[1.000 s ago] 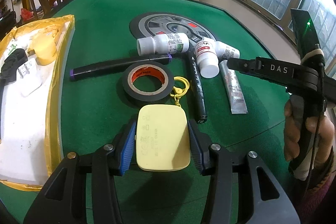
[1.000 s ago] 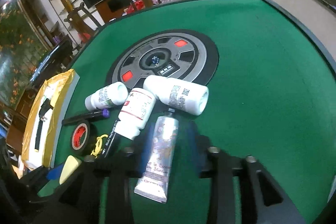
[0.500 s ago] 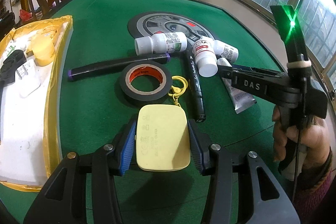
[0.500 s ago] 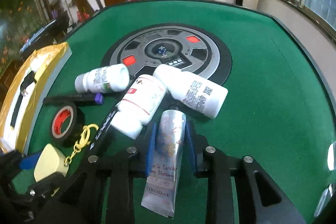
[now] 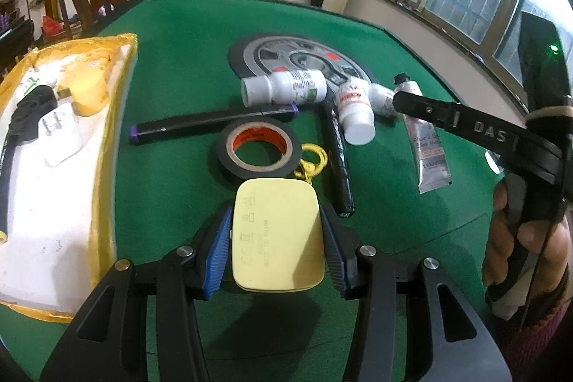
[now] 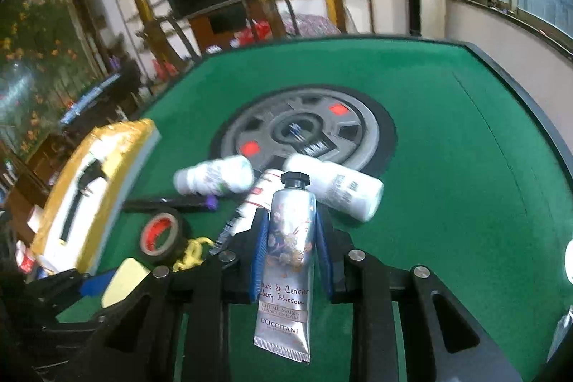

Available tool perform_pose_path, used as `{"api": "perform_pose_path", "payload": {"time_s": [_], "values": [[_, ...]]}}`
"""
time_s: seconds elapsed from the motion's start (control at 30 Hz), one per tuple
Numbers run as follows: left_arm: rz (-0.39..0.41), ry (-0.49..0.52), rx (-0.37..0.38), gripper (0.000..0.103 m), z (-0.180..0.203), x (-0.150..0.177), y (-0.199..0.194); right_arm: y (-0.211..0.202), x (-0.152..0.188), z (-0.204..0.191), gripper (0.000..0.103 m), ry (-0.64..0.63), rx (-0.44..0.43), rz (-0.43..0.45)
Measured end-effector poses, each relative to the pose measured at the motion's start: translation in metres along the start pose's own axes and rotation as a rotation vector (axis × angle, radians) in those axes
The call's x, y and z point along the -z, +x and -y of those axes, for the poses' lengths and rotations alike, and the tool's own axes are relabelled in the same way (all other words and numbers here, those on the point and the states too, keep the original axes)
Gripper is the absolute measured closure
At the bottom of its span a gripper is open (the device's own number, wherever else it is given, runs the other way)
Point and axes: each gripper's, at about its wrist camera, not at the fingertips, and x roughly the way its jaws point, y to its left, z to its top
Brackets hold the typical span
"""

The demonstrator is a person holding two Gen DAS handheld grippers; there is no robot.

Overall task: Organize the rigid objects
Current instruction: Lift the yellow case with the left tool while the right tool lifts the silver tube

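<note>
— Where does your left camera sit?
— Low behind my left gripper, close over the green table, facing its far edge.
— And the right?
— Behind my right gripper, aimed farther left, toward the room. Both catch the tape roll, white bottles and foam tray.

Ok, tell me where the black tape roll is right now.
In the left wrist view the black tape roll lies flat on the green table, just beyond the yellow case in the left gripper, between the purple-capped marker and the black pen.
</note>
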Motion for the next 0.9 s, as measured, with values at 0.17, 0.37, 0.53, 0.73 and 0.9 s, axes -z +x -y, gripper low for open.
{"api": "perform_pose_path", "payload": {"time_s": [0.17,0.37,0.53,0.73,0.9], "values": [[0.028,-0.011,-0.002,0.058,-0.002,0.000,-0.005,-0.005,-0.001,-0.011,0.080,-0.024,-0.013,0.032],[0.082,-0.017,0.001,0.058,-0.002,-0.002,-0.014,-0.012,-0.001,-0.016,0.080,-0.025,-0.034,0.058],[0.112,-0.007,-0.002,0.058,0.002,-0.008,-0.024,-0.015,-0.001,-0.015,0.080,-0.017,-0.047,0.064],[0.131,-0.005,-0.009,0.058,0.001,-0.011,-0.034,-0.014,0.000,-0.018,0.080,-0.016,-0.067,0.059],[0.152,-0.023,-0.017,0.058,-0.004,-0.012,-0.042,-0.015,0.002,-0.022,0.080,-0.024,-0.078,0.053]]}}
